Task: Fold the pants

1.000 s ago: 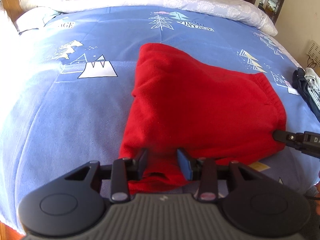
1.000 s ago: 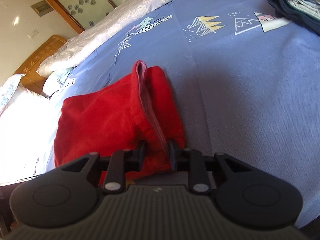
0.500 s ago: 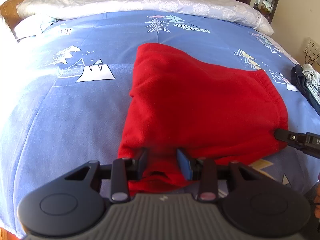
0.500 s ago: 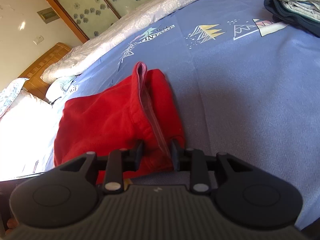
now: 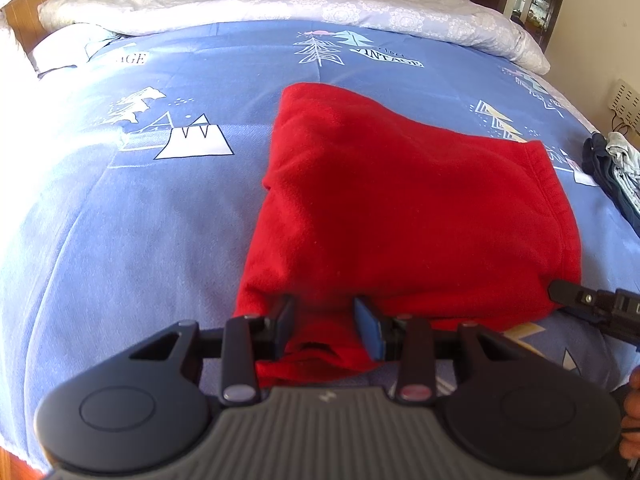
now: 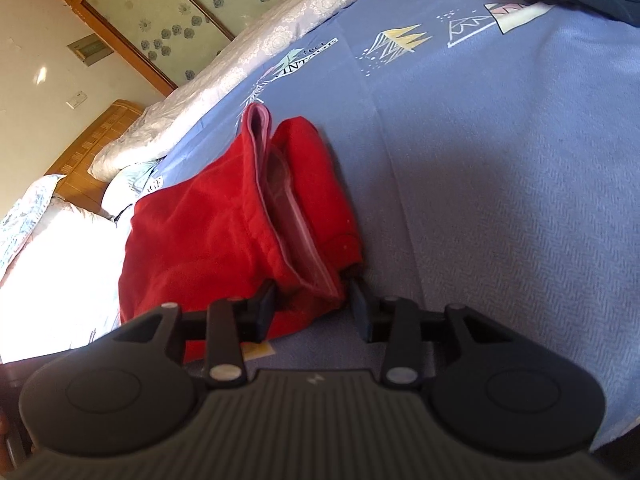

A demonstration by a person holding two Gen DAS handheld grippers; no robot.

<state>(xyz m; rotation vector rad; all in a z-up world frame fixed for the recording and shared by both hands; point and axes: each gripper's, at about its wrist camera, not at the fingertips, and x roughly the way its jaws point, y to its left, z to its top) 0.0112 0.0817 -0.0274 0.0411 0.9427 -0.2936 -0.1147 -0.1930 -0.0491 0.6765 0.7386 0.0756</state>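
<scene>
Left wrist view: red pants (image 5: 404, 216) lay folded near the bed's (image 5: 120, 220) front edge, a clothes pile (image 5: 616, 168) at its right edge. The left gripper (image 5: 324, 326) pinched the front fold. The right gripper (image 6: 314, 312), angled downward, was opening around the waistband corner.

The right gripper (image 6: 312, 312) opens its jaws around the waistband corner of the folded red pants (image 6: 208, 240) on the blue bedspread (image 6: 500, 168).
</scene>
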